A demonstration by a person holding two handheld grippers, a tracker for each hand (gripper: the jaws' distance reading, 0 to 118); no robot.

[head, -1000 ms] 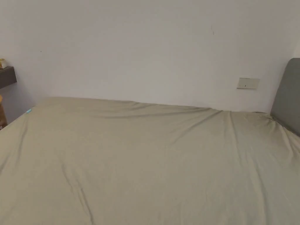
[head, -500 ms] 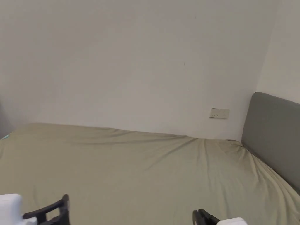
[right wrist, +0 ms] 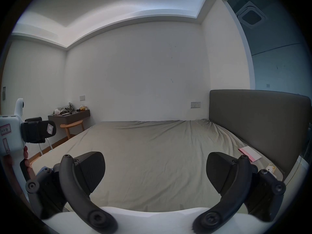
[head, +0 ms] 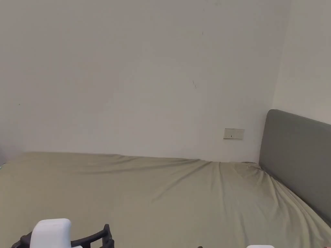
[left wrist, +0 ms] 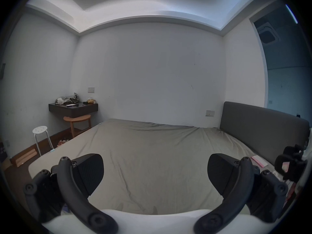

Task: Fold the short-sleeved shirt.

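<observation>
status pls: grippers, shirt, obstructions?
Left gripper open, right gripper open, both empty above the bed. Shirt not spotted. Pink booklet by headboard.

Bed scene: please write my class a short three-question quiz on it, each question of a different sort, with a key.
1. True or false: the left tongs are open, with nothing between the jaws.
2. What lies on the bed sheet close to the grey headboard? A) a pink and white paper B) a pillow C) a folded towel
3. Fill in: the round wooden table stands under a dark wall ____.

Key: 1 true; 2 A; 3 shelf.
</observation>
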